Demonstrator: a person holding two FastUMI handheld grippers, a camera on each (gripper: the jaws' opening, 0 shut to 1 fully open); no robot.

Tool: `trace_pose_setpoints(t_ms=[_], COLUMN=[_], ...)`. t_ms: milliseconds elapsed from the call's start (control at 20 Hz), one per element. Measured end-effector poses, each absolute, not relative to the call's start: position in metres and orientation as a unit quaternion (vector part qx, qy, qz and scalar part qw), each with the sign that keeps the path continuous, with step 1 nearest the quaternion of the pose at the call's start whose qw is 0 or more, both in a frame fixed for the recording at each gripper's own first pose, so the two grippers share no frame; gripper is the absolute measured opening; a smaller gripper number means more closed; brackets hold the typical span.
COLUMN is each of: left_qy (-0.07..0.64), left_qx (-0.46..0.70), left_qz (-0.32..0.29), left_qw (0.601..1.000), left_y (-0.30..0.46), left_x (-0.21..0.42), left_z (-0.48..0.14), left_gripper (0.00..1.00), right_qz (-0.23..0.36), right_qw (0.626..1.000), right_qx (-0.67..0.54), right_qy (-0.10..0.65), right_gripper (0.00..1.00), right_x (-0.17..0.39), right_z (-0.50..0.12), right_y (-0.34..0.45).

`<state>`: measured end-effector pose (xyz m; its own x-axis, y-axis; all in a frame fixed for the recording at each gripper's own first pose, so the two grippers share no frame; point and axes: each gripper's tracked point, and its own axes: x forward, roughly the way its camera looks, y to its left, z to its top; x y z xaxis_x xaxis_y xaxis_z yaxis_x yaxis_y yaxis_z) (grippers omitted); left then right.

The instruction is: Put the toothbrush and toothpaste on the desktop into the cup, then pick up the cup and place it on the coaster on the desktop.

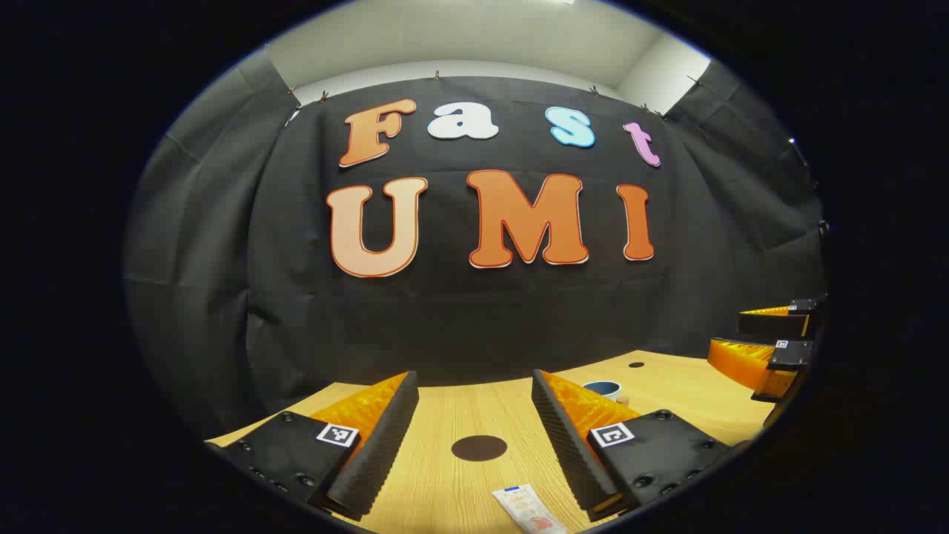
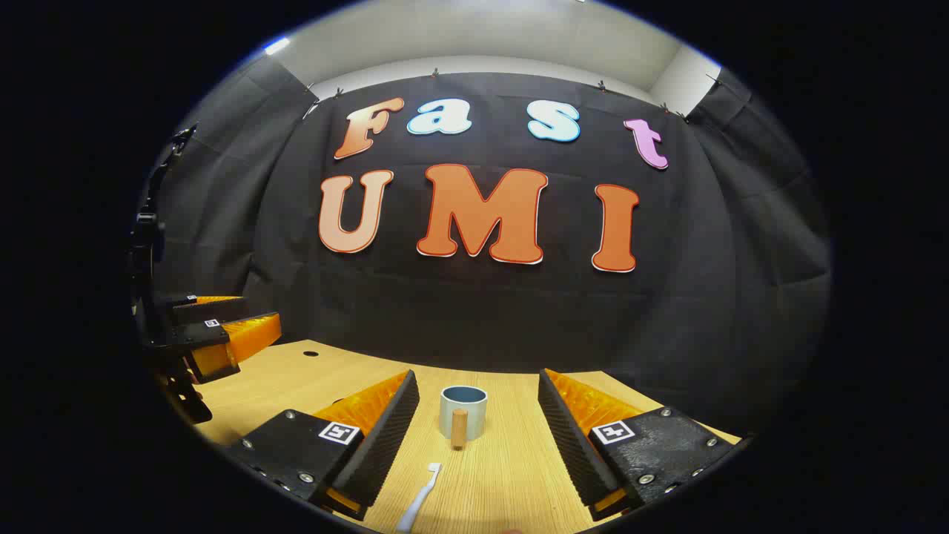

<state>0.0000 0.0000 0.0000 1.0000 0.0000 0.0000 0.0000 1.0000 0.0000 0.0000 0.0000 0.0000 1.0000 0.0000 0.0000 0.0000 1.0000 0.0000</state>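
Observation:
In the left gripper view my left gripper [image 1: 473,378] is open over the wooden desktop [image 1: 437,489] with nothing between its fingers. A dark round coaster [image 1: 479,448] lies between them, and the white toothpaste tube [image 1: 528,508] lies nearer, by the right finger. That finger half hides the blue-lined cup [image 1: 602,388]. In the right gripper view my right gripper [image 2: 475,374] is open and empty, facing the pale cup [image 2: 463,410], which stands upright with its wooden handle [image 2: 459,429] towards me. The white toothbrush [image 2: 419,497] lies on the desktop in front of the cup.
The right gripper [image 1: 730,335] hangs over the table at the right edge of the left gripper view. The left gripper [image 2: 259,311] shows at the left of the right gripper view. A small dark hole [image 2: 311,354] sits in the desktop near the cloth wall.

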Motion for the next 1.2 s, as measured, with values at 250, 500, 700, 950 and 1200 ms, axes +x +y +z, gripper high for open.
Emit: trace_pose_setpoints(t_ms=[250, 500, 700, 950, 1200], left_qy=[0.005, 0.002, 0.001, 0.005, 0.013], left_qx=[-0.002, -0.007, -0.003, -0.005, -0.006], left_qz=[0.001, 0.002, 0.000, -0.001, -0.003], left_qw=[1.000, 1.000, 1.000, 1.000, 1.000], left_y=[-0.001, -0.004, -0.006, -0.006, -0.006], left_x=[-0.001, 0.000, -0.001, 0.001, 0.001], left_z=[-0.002, 0.001, 0.001, -0.001, -0.008], left_gripper=[0.98, 0.98, 0.98, 0.98, 0.98], right_qz=[0.004, 0.008, 0.010, 0.013, 0.022], right_qw=[1.000, 1.000, 1.000, 1.000, 0.999], right_qx=[0.009, 0.009, 0.009, 0.008, -0.002], right_qy=[0.003, 0.003, 0.004, 0.009, 0.039], right_gripper=[0.98, 0.98, 0.98, 0.98, 0.98], right_x=[0.000, 0.000, 0.001, 0.001, 0.002], right_z=[0.000, -0.001, -0.001, -0.005, -0.024], right_y=[0.003, 0.006, 0.008, 0.010, 0.016])
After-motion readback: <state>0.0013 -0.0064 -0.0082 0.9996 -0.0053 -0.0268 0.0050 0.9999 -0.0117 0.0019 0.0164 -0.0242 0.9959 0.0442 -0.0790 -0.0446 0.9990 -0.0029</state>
